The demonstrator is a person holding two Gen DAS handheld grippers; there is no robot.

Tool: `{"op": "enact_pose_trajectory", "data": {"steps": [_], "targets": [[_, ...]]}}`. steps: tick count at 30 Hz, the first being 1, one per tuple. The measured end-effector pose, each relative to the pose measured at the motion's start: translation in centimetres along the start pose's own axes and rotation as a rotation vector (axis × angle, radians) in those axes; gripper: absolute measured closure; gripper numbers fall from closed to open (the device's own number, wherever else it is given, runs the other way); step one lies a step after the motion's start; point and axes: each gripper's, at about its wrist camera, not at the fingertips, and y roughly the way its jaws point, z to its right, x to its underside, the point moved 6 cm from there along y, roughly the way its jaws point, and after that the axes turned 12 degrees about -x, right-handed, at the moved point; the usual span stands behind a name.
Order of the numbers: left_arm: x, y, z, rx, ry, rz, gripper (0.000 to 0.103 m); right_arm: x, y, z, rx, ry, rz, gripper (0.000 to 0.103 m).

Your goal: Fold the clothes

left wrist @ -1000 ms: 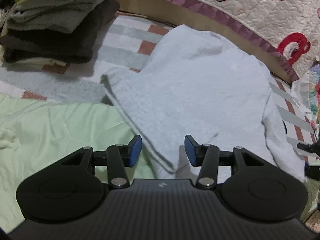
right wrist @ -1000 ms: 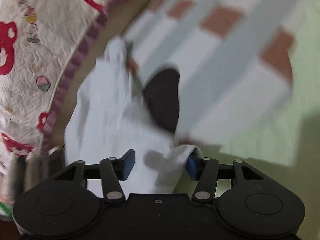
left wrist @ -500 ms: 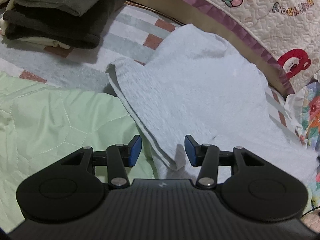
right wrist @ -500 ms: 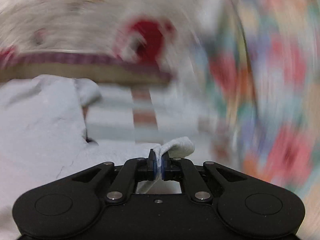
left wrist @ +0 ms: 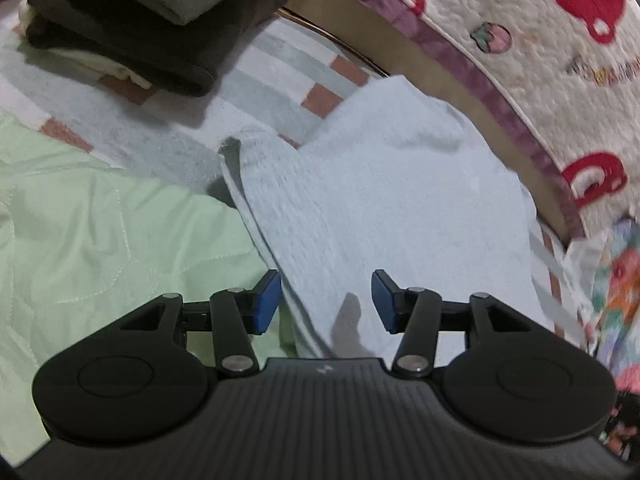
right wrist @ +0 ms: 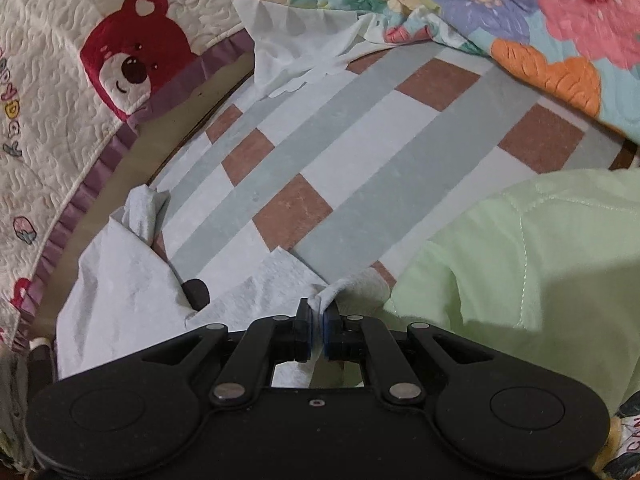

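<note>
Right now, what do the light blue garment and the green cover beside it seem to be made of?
Light blue garment: soft knit, probably cotton jersey; matte, fine ribbed texture, limp folds. Green cover: quilted woven fabric, likely padded; smooth with a faint sheen, stitched lines puffing between seams. Fibre content can't be confirmed.

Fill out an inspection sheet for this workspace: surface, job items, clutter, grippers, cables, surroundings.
Surface: checked bed sheet in grey, white and brown, partly covered by a pale green quilt.
Job's things: light blue garment spread on the sheet, one edge folded over; stack of folded clothes beyond it.
Clutter: crumpled white cloth at the far edge of the sheet.
Grippers: left gripper open, low over the garment's near edge, pads not pressing on it; right gripper shut on a pinched bit of the garment.
Cables: nothing seen.
Surroundings: cream quilt with red bears along one side, floral quilt on another.
</note>
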Motion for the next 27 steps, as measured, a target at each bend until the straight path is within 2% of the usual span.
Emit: {"op": "enact_pose_trajectory", "data": {"steps": [2, 3, 4, 5, 7, 11, 15, 17, 20, 23, 24, 27], "targets": [[0.1, 0.7, 0.2, 0.012, 0.009, -0.02, 0.061, 0.0, 0.2, 0.2, -0.006, 0.007, -0.002, 0.096], [0.3, 0.9, 0.4, 0.007, 0.028, -0.022, 0.081, 0.0, 0.3, 0.2, -0.007, 0.006, -0.004, 0.096], [0.4, 0.8, 0.6, -0.01, 0.057, -0.015, 0.088, 0.0, 0.3, 0.2, -0.007, 0.003, -0.006, 0.096], [0.3, 0.5, 0.6, -0.015, 0.067, -0.001, 0.088, 0.0, 0.4, 0.1, -0.008, 0.0, -0.008, 0.096], [-0.1, -0.4, 0.1, 0.016, 0.023, 0.024, 0.093, -0.1, 0.2, 0.1, -0.019, 0.003, -0.006, 0.095], [-1.2, -3.2, -1.9, 0.005, -0.003, 0.095, 0.098, -0.3, -0.4, -0.2, -0.059, 0.011, 0.016, 0.095], [-2.5, -6.9, -4.0, -0.03, 0.011, 0.196, 0.098, -0.4, -0.4, -0.4, -0.048, -0.012, 0.013, 0.095], [-2.8, -7.7, -5.6, -0.057, -0.013, 0.212, 0.098, -0.4, -0.2, -0.4, -0.035, -0.018, 0.008, 0.095], [-3.4, -7.8, -7.6, -0.117, -0.025, 0.242, 0.098, -0.4, -0.2, -0.5, -0.026, -0.034, 0.013, 0.095], [-4.2, -7.3, -8.1, -0.214, 0.062, 0.316, 0.098, -0.5, -0.5, -0.8, -0.064, -0.029, 0.016, 0.095], [-4.4, -6.9, -8.2, -0.234, 0.073, 0.319, 0.098, -0.4, -0.5, -0.9, -0.075, -0.027, 0.017, 0.095], [-4.7, -7.0, -8.6, -0.248, 0.068, 0.328, 0.099, -0.5, -0.8, -0.8, -0.077, -0.02, 0.033, 0.096]]}}
